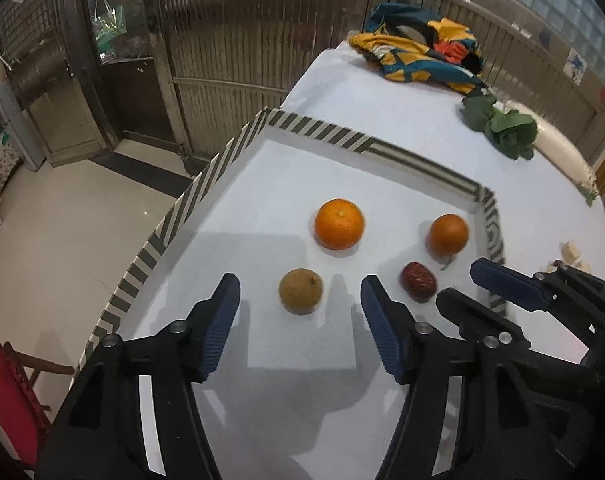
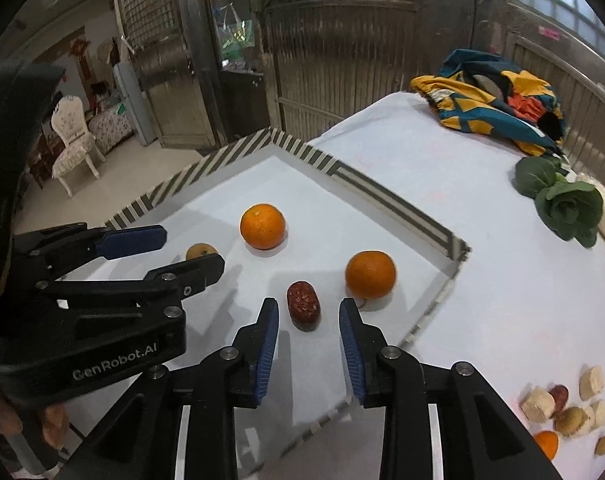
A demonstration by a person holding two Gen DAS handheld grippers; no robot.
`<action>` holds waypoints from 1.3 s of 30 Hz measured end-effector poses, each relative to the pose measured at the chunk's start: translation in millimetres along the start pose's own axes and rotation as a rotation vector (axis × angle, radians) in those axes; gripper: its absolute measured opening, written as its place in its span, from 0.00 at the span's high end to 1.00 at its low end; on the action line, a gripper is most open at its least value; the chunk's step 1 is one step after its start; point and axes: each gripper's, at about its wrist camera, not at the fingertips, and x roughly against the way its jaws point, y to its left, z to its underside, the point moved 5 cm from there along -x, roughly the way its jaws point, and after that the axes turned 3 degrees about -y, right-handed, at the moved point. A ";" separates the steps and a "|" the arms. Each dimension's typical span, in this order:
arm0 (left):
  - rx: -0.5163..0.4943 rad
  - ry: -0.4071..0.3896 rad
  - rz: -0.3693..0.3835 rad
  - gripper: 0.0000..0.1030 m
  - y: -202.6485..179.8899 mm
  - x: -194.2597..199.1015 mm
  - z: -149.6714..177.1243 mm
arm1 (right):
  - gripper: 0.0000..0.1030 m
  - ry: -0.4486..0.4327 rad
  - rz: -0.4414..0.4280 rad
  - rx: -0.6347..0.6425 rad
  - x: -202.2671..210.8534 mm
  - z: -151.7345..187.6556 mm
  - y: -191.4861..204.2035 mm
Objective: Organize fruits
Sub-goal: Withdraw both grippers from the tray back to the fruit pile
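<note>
My left gripper [image 1: 300,294] hangs with its fingers spread on either side of the brown round fruit [image 1: 300,291], not touching it. My right gripper [image 2: 308,318] has its fingers parted too, the red date [image 2: 303,305] lying loose between their tips. Both fruits sit on the white floor of the striped tray [image 1: 206,184], along with two oranges: the larger orange [image 1: 339,224] further in, the smaller orange [image 2: 370,275] just beside the date. More pieces of fruit [image 2: 566,408] lie out on the worktop [image 2: 502,280], off to my right. The risk, I think, is in pulling away: a fingertip clipping the round fruit would send it rolling, and my two grippers sit close enough to knock together.
</note>
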 end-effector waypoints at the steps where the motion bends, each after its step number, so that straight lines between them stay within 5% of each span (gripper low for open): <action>1: -0.005 -0.004 0.001 0.39 -1.8 2.2 0.0 | 0.67 -0.005 -0.003 -0.004 2.8 0.3 -0.6; 18: -0.098 -0.079 0.093 0.39 -70.0 49.4 14.5 | 0.63 -0.086 0.070 -0.111 74.9 37.2 -32.5; 39: -0.244 -0.036 0.190 0.38 -175.9 47.3 51.7 | 0.62 -0.080 0.202 -0.292 126.7 119.8 -121.5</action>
